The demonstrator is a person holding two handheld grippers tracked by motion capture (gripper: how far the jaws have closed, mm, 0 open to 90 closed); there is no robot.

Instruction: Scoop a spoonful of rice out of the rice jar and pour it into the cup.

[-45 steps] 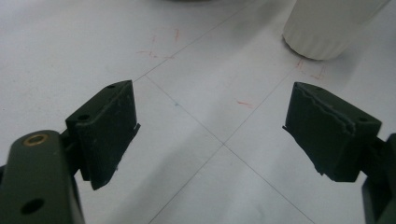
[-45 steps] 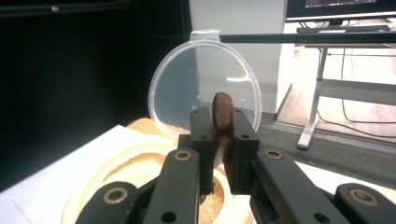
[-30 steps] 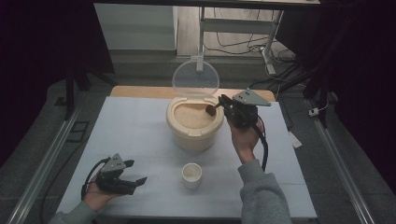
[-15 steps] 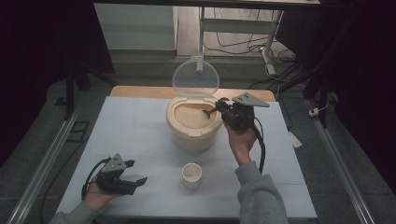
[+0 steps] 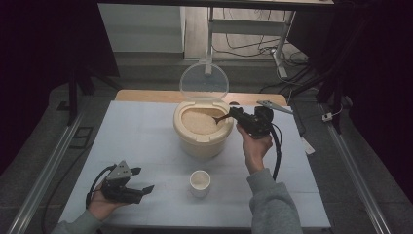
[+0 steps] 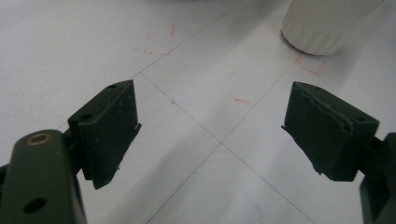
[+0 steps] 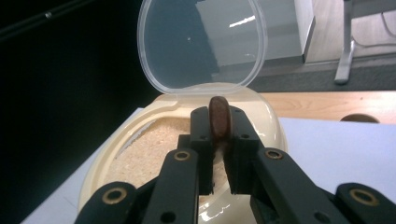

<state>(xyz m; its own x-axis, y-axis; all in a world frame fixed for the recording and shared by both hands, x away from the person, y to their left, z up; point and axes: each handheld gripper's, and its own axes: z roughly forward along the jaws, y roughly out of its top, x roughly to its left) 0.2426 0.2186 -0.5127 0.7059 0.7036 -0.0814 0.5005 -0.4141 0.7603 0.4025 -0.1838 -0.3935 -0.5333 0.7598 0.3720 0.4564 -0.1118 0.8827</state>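
Note:
A cream container [image 5: 202, 141] full of pale grain [image 5: 197, 122] stands mid-table, its clear lid [image 5: 203, 80] hinged upright behind it. My right gripper [image 5: 237, 114] is at the container's right rim, shut on a brown wooden spoon [image 5: 220, 117] whose tip reaches down onto the grain. In the right gripper view the spoon handle [image 7: 219, 116] stands edge-on, pinched by my right gripper [image 7: 219, 135], with the container [image 7: 266, 116] and lid [image 7: 201, 42] beyond. My left gripper [image 5: 143, 180] rests open at the front left, holding nothing. Its view, with the gripper [image 6: 210, 130] itself in it, shows the white cup [image 6: 327, 23] ahead.
The small white cup [image 5: 200, 182] stands in front of the container, between my hands. The table top [image 5: 136, 126] is pale, with a wooden strip [image 5: 146, 95] along its far edge. Dark floor, metal rails and cables surround it.
My right gripper has sunk and tipped toward the container, bringing the spoon's tip down onto the grain. The left gripper has stayed where it was.

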